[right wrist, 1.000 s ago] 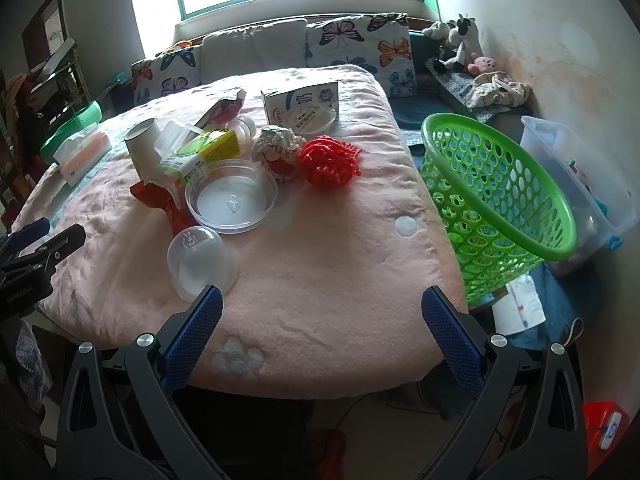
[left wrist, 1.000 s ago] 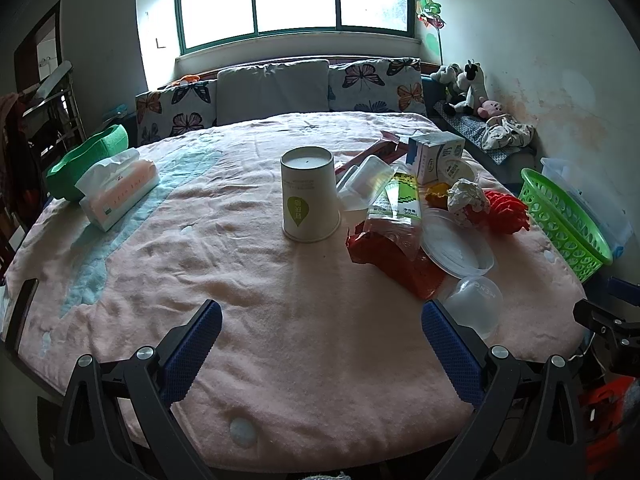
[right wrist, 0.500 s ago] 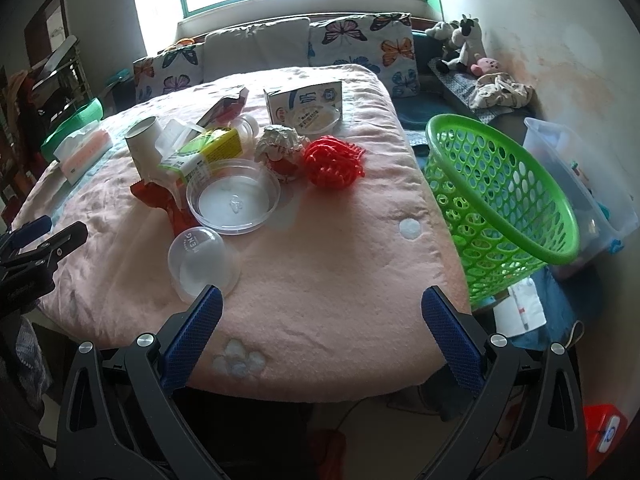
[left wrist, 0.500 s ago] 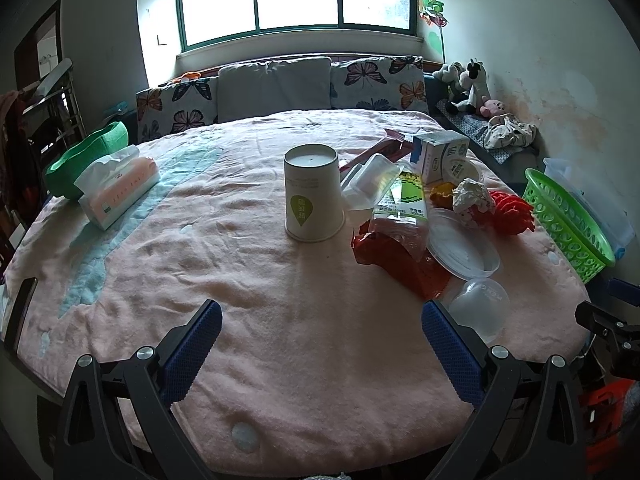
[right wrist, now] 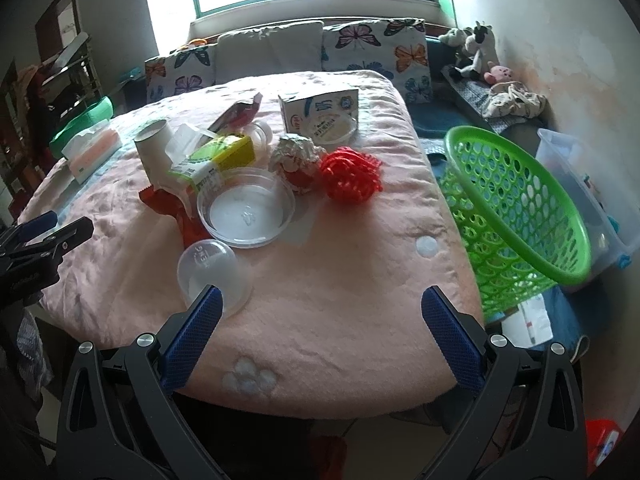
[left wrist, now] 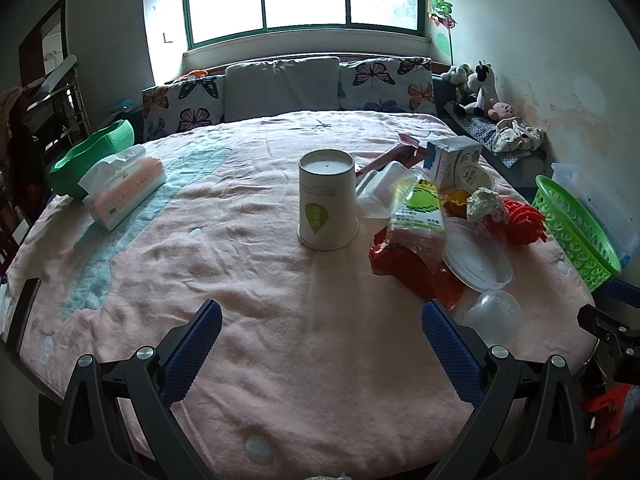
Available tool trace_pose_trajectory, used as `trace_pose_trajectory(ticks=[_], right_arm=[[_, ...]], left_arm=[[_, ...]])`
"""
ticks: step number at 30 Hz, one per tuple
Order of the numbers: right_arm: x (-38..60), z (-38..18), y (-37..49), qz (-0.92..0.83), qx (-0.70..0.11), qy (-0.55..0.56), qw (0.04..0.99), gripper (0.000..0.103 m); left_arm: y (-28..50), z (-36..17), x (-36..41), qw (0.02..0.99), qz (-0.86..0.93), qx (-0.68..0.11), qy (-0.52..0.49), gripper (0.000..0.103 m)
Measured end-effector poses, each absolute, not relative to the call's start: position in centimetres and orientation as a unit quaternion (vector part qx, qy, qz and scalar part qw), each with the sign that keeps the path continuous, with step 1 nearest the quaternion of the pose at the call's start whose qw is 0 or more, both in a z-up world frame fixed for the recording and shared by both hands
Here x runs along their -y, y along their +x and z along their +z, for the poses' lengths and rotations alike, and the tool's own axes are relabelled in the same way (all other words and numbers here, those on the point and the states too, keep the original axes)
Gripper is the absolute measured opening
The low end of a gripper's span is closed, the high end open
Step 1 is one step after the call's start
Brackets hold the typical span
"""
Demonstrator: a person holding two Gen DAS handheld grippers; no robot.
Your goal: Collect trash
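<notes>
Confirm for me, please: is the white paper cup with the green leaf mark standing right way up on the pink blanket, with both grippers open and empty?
Not quite. The white paper cup with the green leaf mark stands upside down, its closed base on top, as the left wrist view shows. It is on the pink blanket, and the left gripper and right gripper are open and empty.

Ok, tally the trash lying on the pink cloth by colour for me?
White: 3, paper cup, milk carton, foam tray
Clear: 3, round tub, dome lid, small lid
Red: 3, net, wrapper, snack pouch
Green-yellow: 1, bag
Silver: 1, crumpled foil
Total: 11
</notes>
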State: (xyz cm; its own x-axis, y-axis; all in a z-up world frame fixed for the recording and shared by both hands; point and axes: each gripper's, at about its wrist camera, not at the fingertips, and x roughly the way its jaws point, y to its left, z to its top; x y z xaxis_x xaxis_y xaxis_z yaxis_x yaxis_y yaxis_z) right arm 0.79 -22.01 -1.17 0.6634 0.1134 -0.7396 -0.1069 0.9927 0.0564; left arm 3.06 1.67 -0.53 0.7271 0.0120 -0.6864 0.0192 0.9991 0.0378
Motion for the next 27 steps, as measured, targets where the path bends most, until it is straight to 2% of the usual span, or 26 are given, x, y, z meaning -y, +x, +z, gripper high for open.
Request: trace_pose_trajectory(ticks=[11, 18, 27], right_arm=[[19.4, -1.9, 2.3, 0.122, -0.416, -0.001, 0.901, 0.091], [16.6, -3.5, 3.0, 0.167, -0.432, -0.011, 0.886, 0.082], [14.8, -5.3, 4.5, 0.181, -0.45, -0.018, 0.874, 0.066]], left_arm=[[4.5, -0.5, -3.1, 0.926, 0.011, -0.377, 0.01, 0.097], [5.6, -0.5, -3.7, 0.925, 0.009, -0.379, 0.008, 0.097], [7.5, -0.3, -4.1, 0.926, -0.003, -0.377, 0.013, 0.097]])
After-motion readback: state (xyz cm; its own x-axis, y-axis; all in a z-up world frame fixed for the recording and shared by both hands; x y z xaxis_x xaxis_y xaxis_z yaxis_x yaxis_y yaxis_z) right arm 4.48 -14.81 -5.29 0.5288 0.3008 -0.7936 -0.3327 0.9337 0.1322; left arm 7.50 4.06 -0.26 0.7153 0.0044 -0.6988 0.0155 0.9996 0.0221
